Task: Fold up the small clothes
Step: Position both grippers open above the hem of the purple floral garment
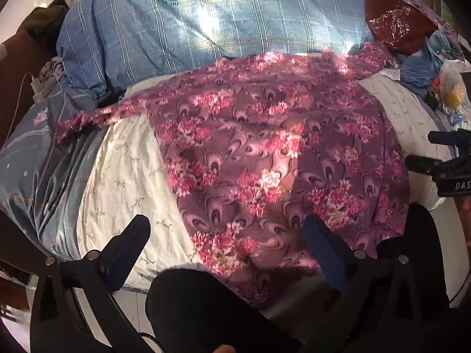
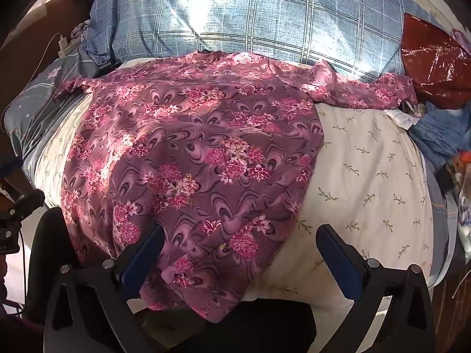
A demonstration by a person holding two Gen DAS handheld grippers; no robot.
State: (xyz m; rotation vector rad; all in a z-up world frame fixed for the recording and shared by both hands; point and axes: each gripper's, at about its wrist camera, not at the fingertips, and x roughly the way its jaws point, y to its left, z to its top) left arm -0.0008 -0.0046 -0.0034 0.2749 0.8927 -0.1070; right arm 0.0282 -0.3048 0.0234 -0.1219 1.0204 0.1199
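Observation:
A purple garment with pink flowers lies spread flat on a cream bedsheet, its sleeves stretched out left and right at the far end. In the right wrist view the same garment reaches the near bed edge and hangs over it. My left gripper hovers open above the garment's near hem, nothing between its fingers. My right gripper is open too, above the garment's near right corner, and touches nothing. The right gripper also shows at the right edge of the left wrist view.
A blue plaid pillow lies behind the garment. A dark red shiny bag and a heap of blue cloth sit at the right. A charger with a white cable lies at the left. Dark trouser legs stand below.

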